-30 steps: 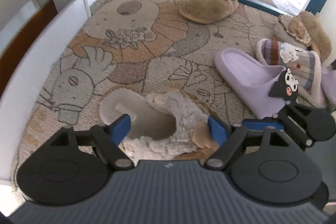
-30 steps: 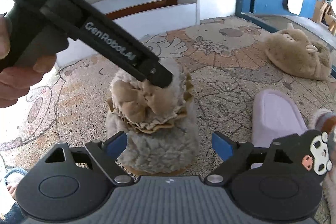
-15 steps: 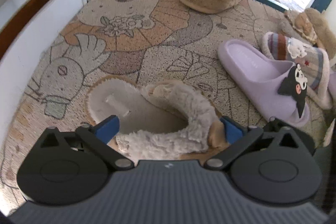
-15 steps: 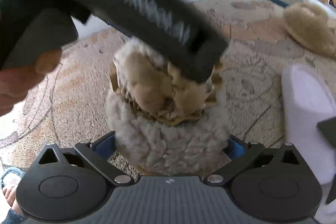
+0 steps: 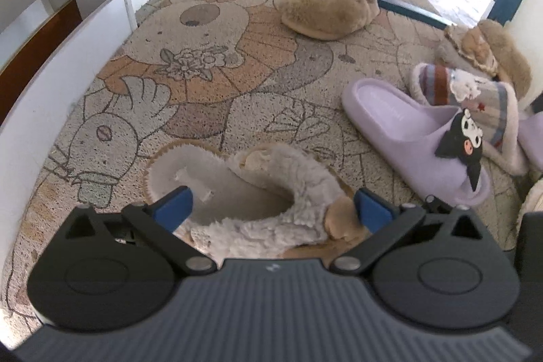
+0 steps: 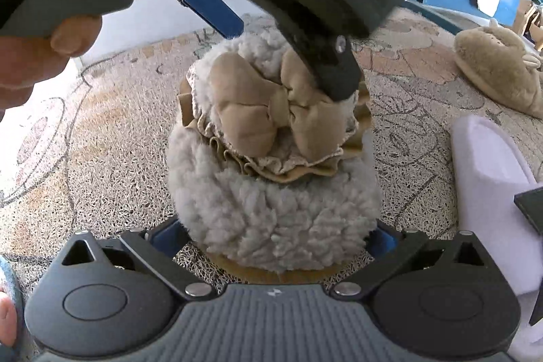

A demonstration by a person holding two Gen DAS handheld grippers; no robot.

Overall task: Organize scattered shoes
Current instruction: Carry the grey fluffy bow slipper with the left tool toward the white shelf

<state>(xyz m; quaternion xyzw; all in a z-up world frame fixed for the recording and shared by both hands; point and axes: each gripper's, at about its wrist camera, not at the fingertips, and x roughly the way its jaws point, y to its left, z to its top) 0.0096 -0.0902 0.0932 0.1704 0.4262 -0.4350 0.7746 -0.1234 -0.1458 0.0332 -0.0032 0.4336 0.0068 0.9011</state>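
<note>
Left wrist view shows no box or basket holding shoes; every slipper lies loose on the patterned mat (image 5: 210, 83). The fluffy grey slipper (image 5: 258, 206) has a woolly cuff, a pale insole and a tan bow (image 6: 271, 111) over frilled trim; it sits on the mat, near the white shelf unit (image 5: 51, 97). The left hand-held gripper (image 5: 271, 206) points steeply down with its blue pads spread wide either side of the slipper's opening, gripping nothing. The right hand-held gripper (image 6: 271, 236) likewise straddles the toe, jaws wide, just opened. A lilac slide (image 5: 407, 131) lies beside, a brown plush slipper (image 5: 325, 9) farther off.
</note>
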